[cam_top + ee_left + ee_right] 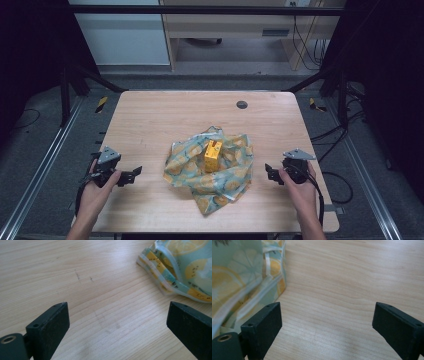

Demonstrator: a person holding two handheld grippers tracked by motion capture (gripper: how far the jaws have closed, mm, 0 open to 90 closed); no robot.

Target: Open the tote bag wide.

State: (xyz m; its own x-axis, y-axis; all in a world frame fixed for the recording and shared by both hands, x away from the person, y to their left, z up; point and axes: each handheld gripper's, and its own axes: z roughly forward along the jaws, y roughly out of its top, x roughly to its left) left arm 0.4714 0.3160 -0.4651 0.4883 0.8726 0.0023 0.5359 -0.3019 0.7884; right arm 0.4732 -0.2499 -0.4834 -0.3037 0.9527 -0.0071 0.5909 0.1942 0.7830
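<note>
Both your tools, left [131, 174] and right [270, 172], sit spread and empty either side of the cloth [227, 175] mid-tabletop [150, 120]. Tug one edge too hard and that yellow box [213, 155] on it probably tips.

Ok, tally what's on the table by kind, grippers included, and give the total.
Patterned cloth: 1
Yellow box, standing on the cloth: 1
Grippers, left gripper and right gripper, both open: 2
Total: 4
</note>
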